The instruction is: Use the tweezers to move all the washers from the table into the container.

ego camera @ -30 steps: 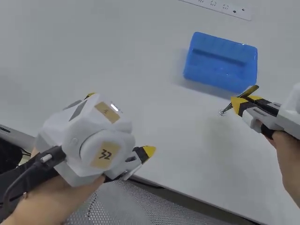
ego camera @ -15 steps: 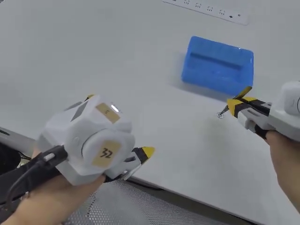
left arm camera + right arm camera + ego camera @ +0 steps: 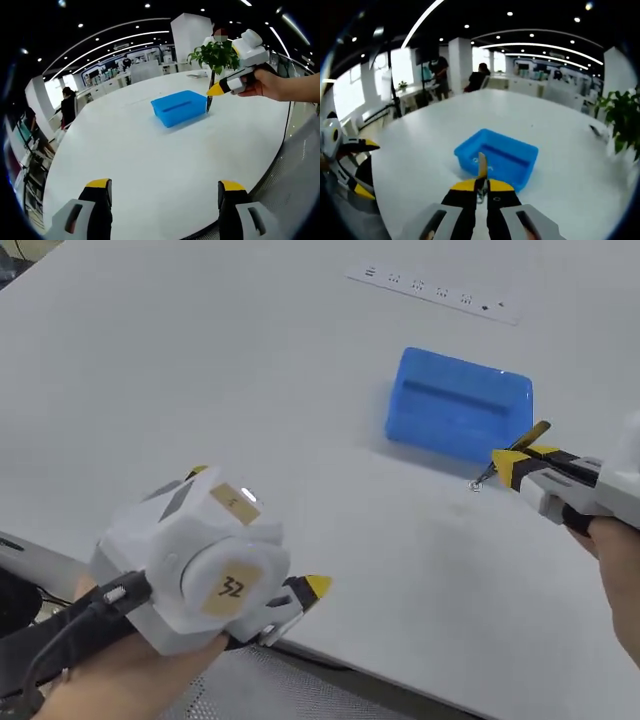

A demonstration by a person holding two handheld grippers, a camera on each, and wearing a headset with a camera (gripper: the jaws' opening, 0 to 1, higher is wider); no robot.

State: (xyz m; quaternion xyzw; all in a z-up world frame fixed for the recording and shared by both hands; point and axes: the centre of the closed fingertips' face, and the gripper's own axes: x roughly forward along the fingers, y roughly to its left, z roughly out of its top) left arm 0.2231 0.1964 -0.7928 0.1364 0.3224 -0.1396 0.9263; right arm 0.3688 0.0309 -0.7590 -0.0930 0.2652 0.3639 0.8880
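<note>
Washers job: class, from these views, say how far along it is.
Done: unclear; no washers are discernible inside the blue container. In hand: the right gripper, shut on the tweezers, holds their tip, with a small grey piece, likely a washer, by the container's near wall. To do: dropping it in. The left gripper is open, idle.

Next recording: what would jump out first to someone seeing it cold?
The bright blue container on the white table catches the eye first. Just in front of it in the head view, the right gripper pinches tweezers whose tip points down at the table. In the foreground, the left gripper hangs over the table's near edge, fingers spread wide.
</note>
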